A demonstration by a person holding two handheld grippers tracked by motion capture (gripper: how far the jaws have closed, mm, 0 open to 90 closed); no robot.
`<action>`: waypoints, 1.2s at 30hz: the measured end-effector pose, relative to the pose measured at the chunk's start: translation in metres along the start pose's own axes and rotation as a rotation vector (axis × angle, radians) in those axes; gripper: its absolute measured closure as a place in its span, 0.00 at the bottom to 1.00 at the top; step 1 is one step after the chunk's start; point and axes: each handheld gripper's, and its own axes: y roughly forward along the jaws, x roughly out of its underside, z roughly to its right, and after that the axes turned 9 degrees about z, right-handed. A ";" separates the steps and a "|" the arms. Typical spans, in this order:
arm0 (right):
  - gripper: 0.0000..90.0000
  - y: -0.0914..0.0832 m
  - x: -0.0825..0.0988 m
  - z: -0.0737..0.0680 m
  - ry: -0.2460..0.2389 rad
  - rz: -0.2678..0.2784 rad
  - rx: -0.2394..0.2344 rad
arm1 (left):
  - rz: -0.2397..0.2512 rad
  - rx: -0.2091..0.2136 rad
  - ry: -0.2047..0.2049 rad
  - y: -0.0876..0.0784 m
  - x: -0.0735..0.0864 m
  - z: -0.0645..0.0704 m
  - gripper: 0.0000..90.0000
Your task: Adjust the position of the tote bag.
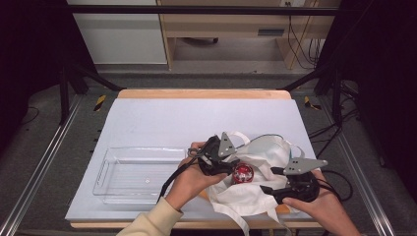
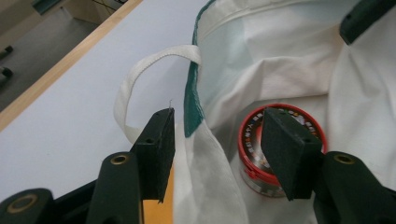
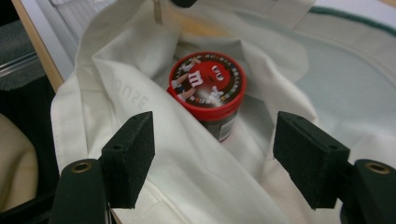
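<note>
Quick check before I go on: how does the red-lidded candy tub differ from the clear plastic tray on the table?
The round candy tub with the red printed lid is small, closed and nestled in the folds of the white cloth tote bag; the clear rectangular plastic tray is far larger, open-topped and looks empty, flat on the white tabletop to the bag's left. The tub is colourful, the tray see-through. Both are plastic-looking containers near the table's front edge.

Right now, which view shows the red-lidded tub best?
Right gripper view: the tub sits unobstructed in the bag, lid and side visible. In the left gripper view a jaw covers part of it. The high view shows a small red spot.
</note>
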 end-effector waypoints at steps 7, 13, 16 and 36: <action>0.35 0.016 0.006 -0.006 -0.012 -0.032 -0.039 | -0.056 -0.008 -0.018 0.014 0.000 -0.007 0.58; 0.35 0.018 0.003 -0.010 -0.027 -0.043 -0.044 | -0.077 0.019 -0.037 0.017 0.003 -0.013 0.75; 0.36 0.017 -0.005 -0.012 -0.039 -0.038 -0.036 | -0.089 0.014 -0.049 0.016 0.004 -0.012 0.83; 0.84 0.027 0.023 -0.024 -0.021 -0.096 -0.018 | -0.099 0.047 -0.043 -0.003 0.007 -0.009 0.99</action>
